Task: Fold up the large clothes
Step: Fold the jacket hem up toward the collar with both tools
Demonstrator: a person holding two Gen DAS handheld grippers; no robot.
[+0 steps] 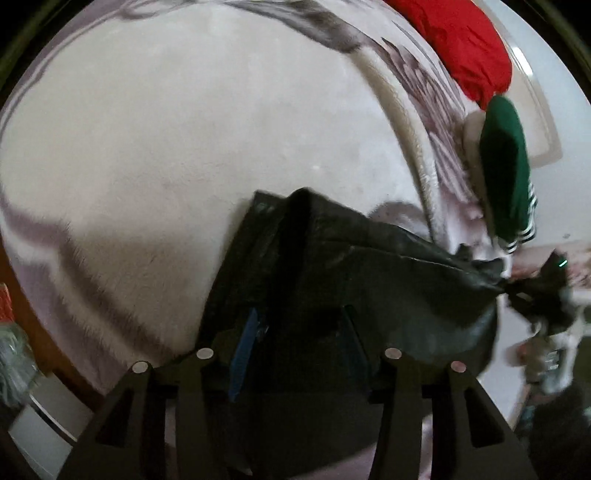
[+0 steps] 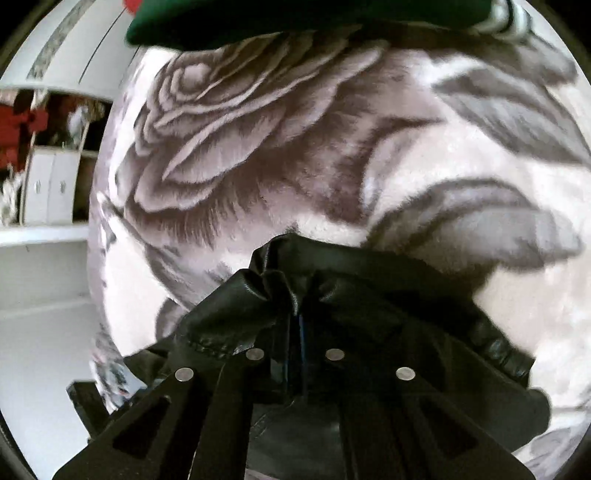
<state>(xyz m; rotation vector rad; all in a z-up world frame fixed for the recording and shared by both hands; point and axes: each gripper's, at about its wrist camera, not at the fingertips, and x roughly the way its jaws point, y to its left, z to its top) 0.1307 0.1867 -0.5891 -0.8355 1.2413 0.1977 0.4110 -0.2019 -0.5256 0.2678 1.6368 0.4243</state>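
Observation:
A black leather jacket (image 1: pixel 354 269) hangs stretched over a pale plush blanket (image 1: pixel 184 147) with a grey rose print (image 2: pixel 221 140). My left gripper (image 1: pixel 299 332) has its jaws wide apart, with jacket fabric lying between and over the fingers; whether it grips is unclear. My right gripper (image 2: pixel 295 325) is shut on a bunched fold of the jacket (image 2: pixel 332 295). The other gripper (image 1: pixel 543 295) shows at the right of the left wrist view, holding the jacket's far end.
A folded green garment with striped cuffs (image 1: pixel 506 166) and a red garment (image 1: pixel 461 48) lie at the blanket's far edge. The green one also shows in the right wrist view (image 2: pixel 295 18). White cabinets (image 2: pixel 51 184) stand to the left.

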